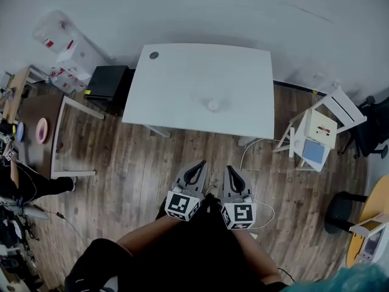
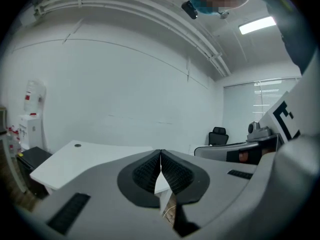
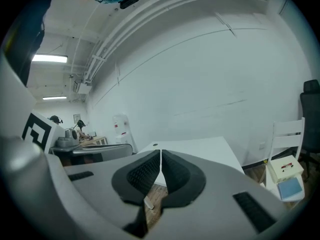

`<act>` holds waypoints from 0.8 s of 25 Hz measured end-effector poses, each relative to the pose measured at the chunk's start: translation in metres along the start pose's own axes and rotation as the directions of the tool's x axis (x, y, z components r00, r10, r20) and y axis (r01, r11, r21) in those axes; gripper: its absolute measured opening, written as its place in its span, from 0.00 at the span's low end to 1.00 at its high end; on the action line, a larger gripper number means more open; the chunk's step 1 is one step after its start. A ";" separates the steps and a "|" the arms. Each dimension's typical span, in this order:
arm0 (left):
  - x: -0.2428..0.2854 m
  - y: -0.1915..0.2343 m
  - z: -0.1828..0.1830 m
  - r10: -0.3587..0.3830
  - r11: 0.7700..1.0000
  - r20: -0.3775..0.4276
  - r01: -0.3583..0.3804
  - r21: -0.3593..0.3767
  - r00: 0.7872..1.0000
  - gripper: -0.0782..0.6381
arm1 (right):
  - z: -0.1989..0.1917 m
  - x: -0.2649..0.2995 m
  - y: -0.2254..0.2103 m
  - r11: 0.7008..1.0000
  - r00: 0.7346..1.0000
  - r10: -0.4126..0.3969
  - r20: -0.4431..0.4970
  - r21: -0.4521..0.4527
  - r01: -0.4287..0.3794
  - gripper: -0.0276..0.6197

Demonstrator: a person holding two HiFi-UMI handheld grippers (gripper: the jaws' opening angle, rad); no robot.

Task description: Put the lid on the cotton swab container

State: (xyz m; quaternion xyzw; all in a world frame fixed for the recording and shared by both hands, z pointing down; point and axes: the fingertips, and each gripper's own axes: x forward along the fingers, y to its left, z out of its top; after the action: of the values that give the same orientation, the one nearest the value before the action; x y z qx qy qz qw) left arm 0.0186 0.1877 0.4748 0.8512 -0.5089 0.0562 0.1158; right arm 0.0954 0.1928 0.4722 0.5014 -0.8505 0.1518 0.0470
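The cotton swab container (image 1: 213, 105) appears in the head view as a small white round spot near the front middle of the white table (image 1: 182, 78). It is seen from above and is too small to show its long axis, which way it points, or whether a lid is on it. The left gripper (image 1: 198, 164) and right gripper (image 1: 230, 169) are side by side over the wooden floor (image 1: 140, 163), close to the person and well apart from the table.

The left gripper view shows its jaws pressed together with nothing between them. It also shows an office chair (image 2: 218, 134) by the wall.

The right gripper view shows its jaws likewise closed and empty, and a white chair (image 3: 287, 149) at the right. Only the head view shows the container.
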 end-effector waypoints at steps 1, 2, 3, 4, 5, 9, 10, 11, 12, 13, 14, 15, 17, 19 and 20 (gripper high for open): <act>0.000 0.003 -0.001 0.007 1.000 -0.011 -0.007 -0.011 1.000 0.13 | 0.000 0.003 0.001 1.000 1.000 0.013 -0.001 -0.002 -0.013 0.09; -0.001 0.005 -0.002 0.014 1.000 -0.016 -0.015 -0.016 1.000 0.13 | 0.000 0.005 0.003 1.000 1.000 0.025 -0.002 -0.008 -0.025 0.09; -0.002 0.008 -0.001 0.024 1.000 -0.016 -0.024 -0.017 1.000 0.13 | 0.001 0.008 0.006 0.999 0.999 0.035 -0.002 -0.015 -0.035 0.09; -0.003 0.012 -0.001 0.035 0.999 -0.012 -0.035 -0.017 0.999 0.13 | 0.001 0.010 0.008 0.999 0.999 0.043 -0.003 -0.020 -0.043 0.09; -0.004 0.016 0.000 0.045 0.999 -0.008 -0.045 -0.019 0.999 0.13 | 0.002 0.013 0.010 0.999 0.999 0.047 -0.004 -0.023 -0.047 0.09; 0.002 0.025 0.004 0.059 0.998 0.009 -0.059 -0.031 0.998 0.13 | 0.011 0.020 0.016 0.998 0.999 0.049 0.012 -0.028 -0.048 0.09; 0.005 0.024 0.005 0.051 0.998 0.016 -0.050 -0.031 0.999 0.13 | 0.012 0.021 0.018 0.998 0.999 0.050 0.014 -0.038 -0.049 0.09; 0.008 0.023 0.007 0.039 0.999 0.023 -0.038 -0.029 0.999 0.13 | 0.012 0.021 0.018 0.998 0.999 0.049 0.013 -0.050 -0.048 0.09; 0.013 0.022 0.008 0.025 0.999 0.030 -0.024 -0.026 0.999 0.13 | 0.012 0.022 0.017 0.997 0.999 0.046 0.012 -0.058 -0.045 0.09; 0.018 0.020 0.009 0.011 1.000 0.035 -0.011 -0.021 0.999 0.13 | 0.011 0.024 0.015 0.997 0.999 0.040 0.010 -0.061 -0.039 0.09; 0.024 0.020 0.011 -0.001 1.000 0.039 0.002 -0.016 0.999 0.13 | 0.011 0.026 0.011 0.998 0.999 0.033 0.007 -0.059 -0.032 0.09; 0.029 0.020 0.013 -0.011 1.000 0.041 0.012 -0.012 0.999 0.13 | 0.010 0.029 0.007 0.998 1.000 0.027 0.002 -0.056 -0.027 0.09; 0.040 0.024 0.016 -0.026 1.000 0.042 0.027 -0.006 0.999 0.13 | 0.010 0.038 0.002 0.998 1.000 0.022 -0.009 -0.061 -0.022 0.09; 0.050 0.031 0.018 -0.038 0.999 0.040 0.038 -0.002 0.998 0.13 | 0.013 0.048 -0.001 0.997 1.000 0.019 -0.013 -0.072 -0.020 0.09; 0.055 0.036 0.018 -0.043 0.999 0.039 0.043 -0.001 0.998 0.13 | 0.014 0.054 -0.002 0.997 1.000 0.015 -0.013 -0.073 -0.016 0.09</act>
State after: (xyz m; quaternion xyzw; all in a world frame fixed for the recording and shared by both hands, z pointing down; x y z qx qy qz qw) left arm 0.0127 0.1202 0.4738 0.8628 -0.4925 0.0367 0.1078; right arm 0.0720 0.1424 0.4718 0.4918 -0.8591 0.1241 0.0691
